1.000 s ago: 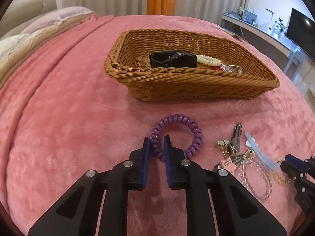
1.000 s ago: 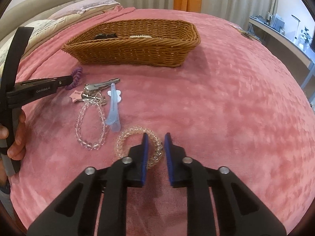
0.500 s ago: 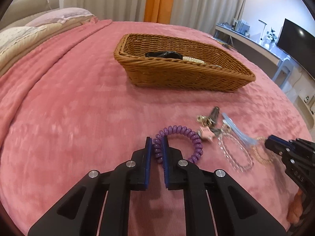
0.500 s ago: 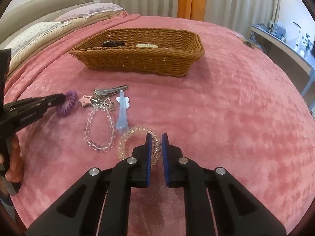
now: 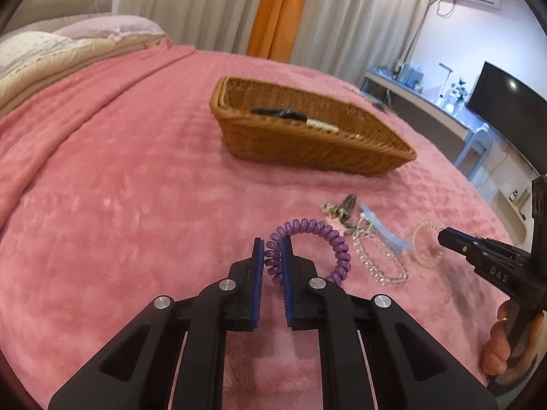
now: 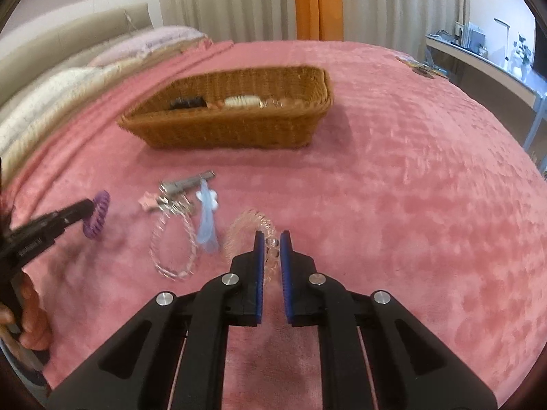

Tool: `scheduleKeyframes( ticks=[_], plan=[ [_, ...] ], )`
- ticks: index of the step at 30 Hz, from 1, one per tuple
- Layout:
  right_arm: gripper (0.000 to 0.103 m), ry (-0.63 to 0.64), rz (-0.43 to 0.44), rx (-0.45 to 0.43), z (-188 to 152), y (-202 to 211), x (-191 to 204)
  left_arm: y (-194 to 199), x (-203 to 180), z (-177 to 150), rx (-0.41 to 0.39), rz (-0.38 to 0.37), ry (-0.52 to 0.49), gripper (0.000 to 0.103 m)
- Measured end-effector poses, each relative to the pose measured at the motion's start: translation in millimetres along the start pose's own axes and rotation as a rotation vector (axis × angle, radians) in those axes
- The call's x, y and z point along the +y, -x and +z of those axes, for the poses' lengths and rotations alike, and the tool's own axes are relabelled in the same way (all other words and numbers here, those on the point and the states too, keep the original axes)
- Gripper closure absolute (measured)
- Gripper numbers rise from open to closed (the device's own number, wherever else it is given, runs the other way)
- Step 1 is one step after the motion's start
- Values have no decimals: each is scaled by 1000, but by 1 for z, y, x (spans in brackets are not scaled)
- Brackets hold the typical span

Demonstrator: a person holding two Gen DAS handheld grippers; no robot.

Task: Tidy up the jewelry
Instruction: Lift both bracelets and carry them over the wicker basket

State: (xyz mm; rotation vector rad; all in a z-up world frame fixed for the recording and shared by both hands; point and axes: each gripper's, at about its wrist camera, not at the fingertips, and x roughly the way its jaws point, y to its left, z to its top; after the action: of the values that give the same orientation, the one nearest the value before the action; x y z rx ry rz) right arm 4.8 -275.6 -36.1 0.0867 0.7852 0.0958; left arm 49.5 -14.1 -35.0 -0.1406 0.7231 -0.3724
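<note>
Two grippers each pinched a coil band over the pink blanket (image 5: pixel 119 188). Left gripper (image 5: pixel 273 256) had its jaws narrowed onto the purple coil (image 5: pixel 328 235), the loop trailing toward 2 o'clock. Right gripper (image 6: pixel 271 249) clamped the clear coil (image 6: pixel 246 225), which spread toward 10 o'clock. Between both coils lay a bead bracelet (image 6: pixel 171 249), blue clip (image 6: pixel 207 218) and silver clip (image 6: pixel 188 182). At 12 o'clock sat the wicker basket (image 6: pixel 239 130), well apart.

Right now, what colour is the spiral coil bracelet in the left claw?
Purple. The coil bracelet shows best in the left wrist view, pinched in the left claw.
</note>
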Motion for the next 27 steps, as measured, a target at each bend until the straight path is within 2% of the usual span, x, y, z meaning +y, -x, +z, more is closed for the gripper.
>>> scheduleKeyframes(
  ticks=[7, 12, 14, 19, 23, 26, 27],
  plan=[
    [96, -29, 49, -102, 8, 22, 0, 21, -11, 8, -78, -47, -28, 95],
    [96, -47, 50, -72, 8, 16, -6, 14, -17, 4, -64, -33, -61, 95],
    [96, -82, 86, -62, 8, 14, -14, 14, -14, 5, -65, -36, -51, 95],
    [96, -122, 165, -108, 13, 30, -22, 18, -10, 6, -75, -49, -33, 95],
    [95, -99, 108, -89, 16, 28, -21, 18, -10, 7, -69, -48, -36, 95],
    [85, -141, 81, -10, 14, 6, -34, 18, -8, 7, -64, -56, -31, 95],
    [74, -147, 73, 16, 12, -2, -38, 18, -7, 7, -63, -62, -27, 95]
  ],
)
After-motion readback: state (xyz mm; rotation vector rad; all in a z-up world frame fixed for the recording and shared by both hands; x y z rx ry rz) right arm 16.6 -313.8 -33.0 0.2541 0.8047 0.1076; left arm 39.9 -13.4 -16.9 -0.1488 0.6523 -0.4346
